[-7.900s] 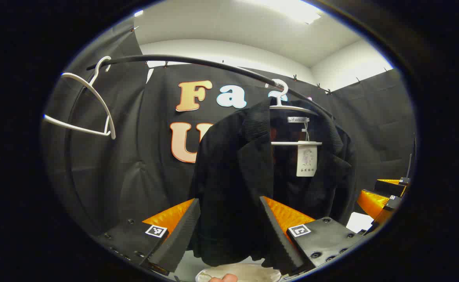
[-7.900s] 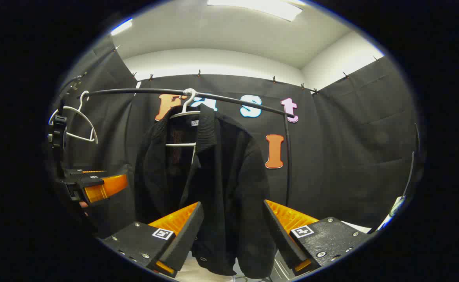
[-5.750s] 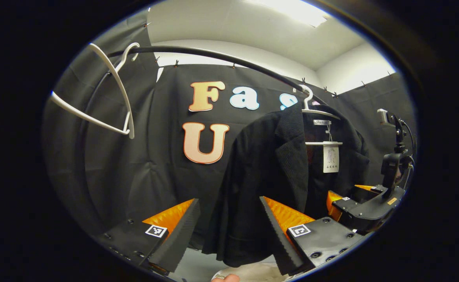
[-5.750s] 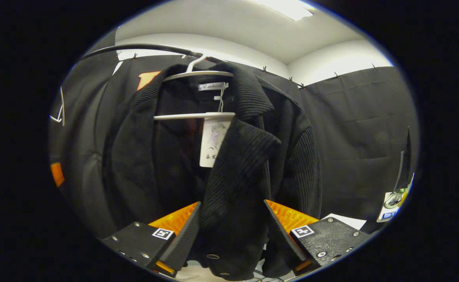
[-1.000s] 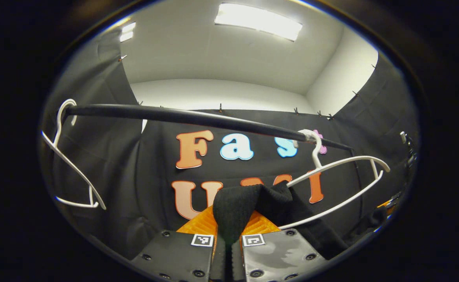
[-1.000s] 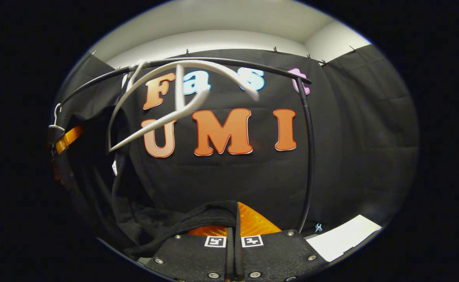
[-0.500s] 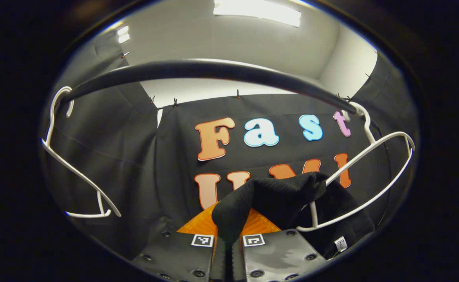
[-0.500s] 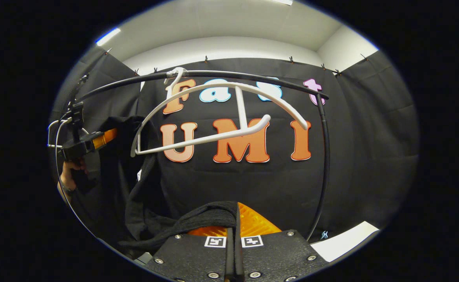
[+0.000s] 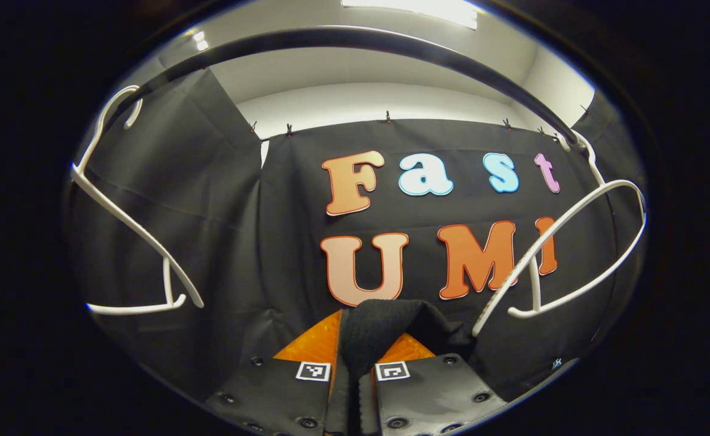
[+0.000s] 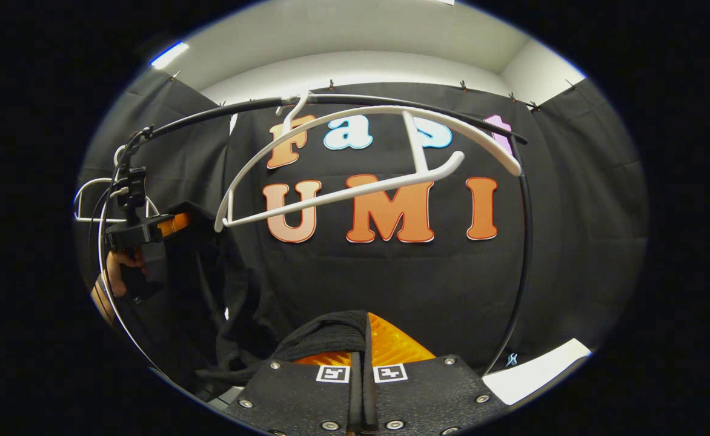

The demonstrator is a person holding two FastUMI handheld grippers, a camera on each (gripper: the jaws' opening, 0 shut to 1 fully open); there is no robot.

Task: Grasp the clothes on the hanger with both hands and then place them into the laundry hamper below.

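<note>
Left gripper view: empty white hanger [image 9: 131, 242] far left on black rail [image 9: 355, 39]; left gripper [image 9: 358, 369] bottom centre, fingers clamped on black jacket [image 9: 385, 330] fold; second bare hanger [image 9: 573, 248] right.
Right gripper view: jacket hanging lower left; right gripper [image 10: 361, 363] bottom centre pinching jacket edge.

The black knit jacket [image 9: 385, 330] sits pinched between the left gripper [image 9: 358, 378] fingers, below the black curved metal rail [image 9: 355, 42]. Two white plastic hangers hang off that rail: one [image 9: 131, 224] far left, one [image 9: 564, 248] right (tilted), just beside the jacket.
</note>
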